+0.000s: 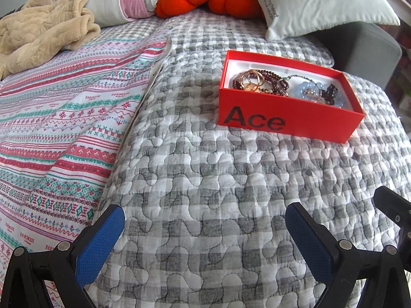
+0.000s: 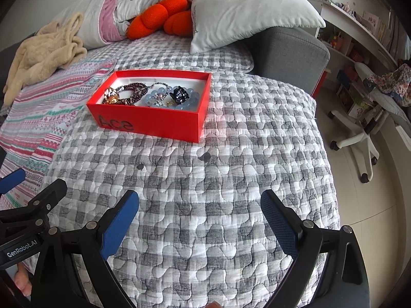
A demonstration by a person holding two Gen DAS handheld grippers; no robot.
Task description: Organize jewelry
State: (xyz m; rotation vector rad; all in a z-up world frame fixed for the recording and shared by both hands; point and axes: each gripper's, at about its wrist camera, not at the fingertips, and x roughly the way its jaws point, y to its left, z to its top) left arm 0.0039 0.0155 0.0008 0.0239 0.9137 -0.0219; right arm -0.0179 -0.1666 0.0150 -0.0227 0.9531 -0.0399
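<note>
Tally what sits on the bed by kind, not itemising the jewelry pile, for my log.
Red box holding tangled jewelry: 1
White pillows: 2
Orange plush: 1
Beige blanket: 1
Open grippers, left and right: 2
Total: 7

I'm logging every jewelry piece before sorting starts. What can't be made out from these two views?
- Piece count: in both views the jewelry lies tangled in the red box, overlapping.
- Left wrist view: the box's near wall hides the lowest pieces.
- Clasps and links: too small in either view.
- Orange plush: partly covered by pillows.
</note>
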